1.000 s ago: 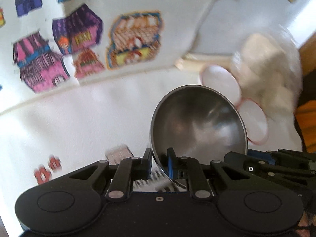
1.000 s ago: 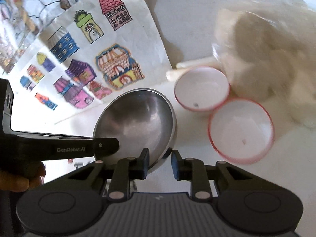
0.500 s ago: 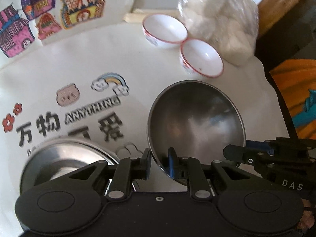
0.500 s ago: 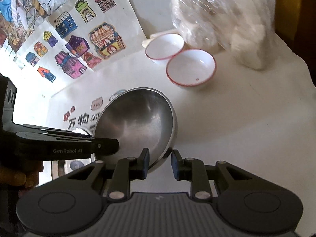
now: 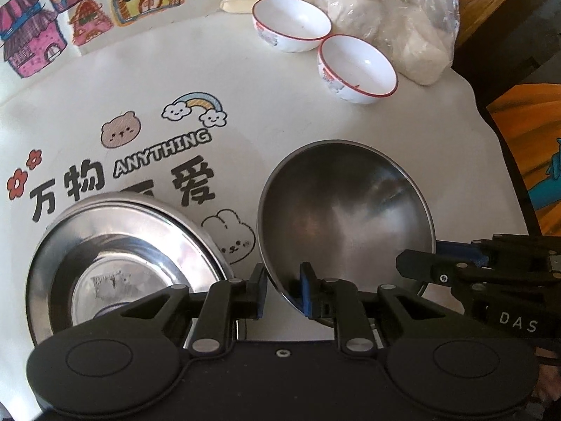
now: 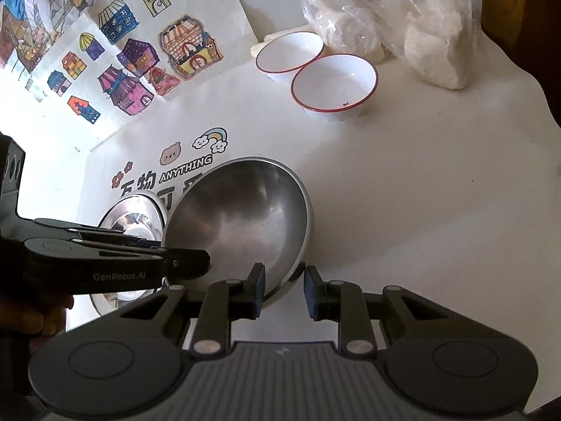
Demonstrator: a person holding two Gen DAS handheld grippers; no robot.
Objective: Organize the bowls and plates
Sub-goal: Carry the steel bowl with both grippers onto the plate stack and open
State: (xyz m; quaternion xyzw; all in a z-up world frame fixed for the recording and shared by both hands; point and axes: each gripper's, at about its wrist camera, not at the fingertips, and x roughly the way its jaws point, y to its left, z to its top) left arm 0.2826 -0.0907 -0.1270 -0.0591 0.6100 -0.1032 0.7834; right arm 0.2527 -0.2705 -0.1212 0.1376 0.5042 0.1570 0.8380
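The steel bowl [image 5: 345, 210] is held between the two grippers, tilted, above the table [image 5: 245, 105]. The left gripper [image 5: 282, 289] has the near rim between its pads, and its jaws are opening a little; a small gap shows at the left pad, so the hold looks loose there. The right gripper [image 6: 282, 289] takes the rim at the other side, one pad inside the bowl and one outside. Its jaws are narrow and steady, but a gap shows at the outer pad, so I cannot tell if it really pinches the rim. Two grippers on opposite rims are probably used because the bowl is wide and smooth, and one pinch alone can let it swing.

Just beside the bowl, at its left in the left view, a steel plate [image 5: 122, 266] lies on the table, partly under the left gripper. I judge that the bowl is meant to go on or beside this plate, metal with metal.

Farther away two white bowls [image 5: 291, 22] with red rims stand touching each other, next to a plastic bag [image 5: 396, 10] of white lumps. The cloth [image 5: 157, 154] with a rainbow and letters covers the table, and a drawing of houses [image 6: 140, 56] lies behind it.
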